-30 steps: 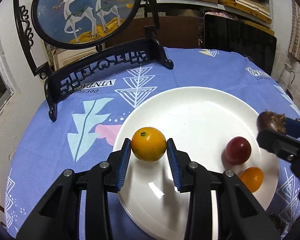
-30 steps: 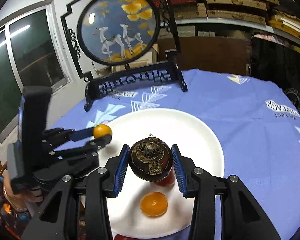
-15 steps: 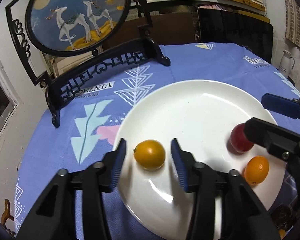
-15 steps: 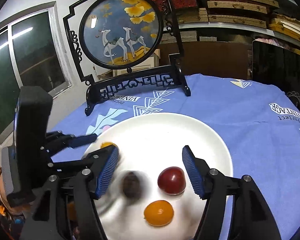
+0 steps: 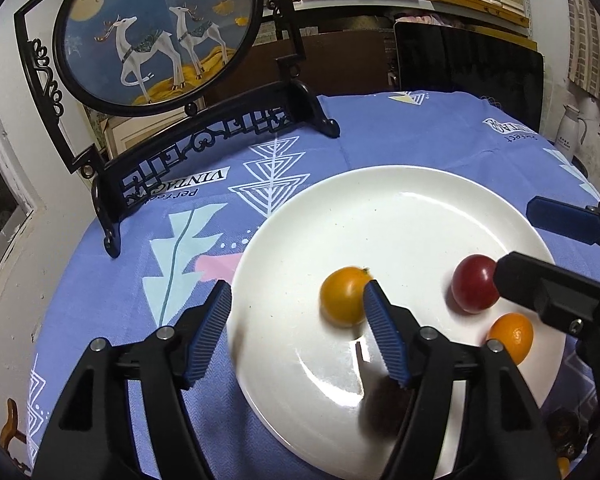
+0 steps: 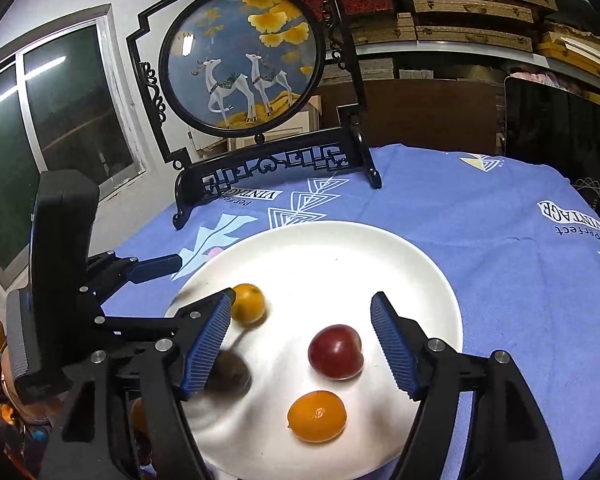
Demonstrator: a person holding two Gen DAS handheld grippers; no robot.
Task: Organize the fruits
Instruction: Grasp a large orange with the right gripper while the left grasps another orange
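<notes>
the plate [image 5: 400, 200] sits on the blue-clothed counter [image 5: 440, 136], filling the lower centre of both views. on it lie four fruits: a yellow-orange one [image 5: 342, 296] mid-plate, a red one [image 6: 335, 351], a small orange one [image 6: 317, 416] at the near rim, and a dark blurred one [image 6: 228, 372] at lower left of the right view, probably rolling.

the left gripper [image 5: 296, 332] is released, its fingers opening; the yellow-orange fruit lies just beyond its right finger, not pinched. the right gripper [image 6: 302, 346] is opening too, with the red fruit between the fingers and untouched.

these fruits look light, round, smooth-skinned and likely to roll on the glazed plate. take each across its widest part, pads on opposite sides, with a gentle squeeze; the red one would likely bruise or burst if clenched.
</notes>
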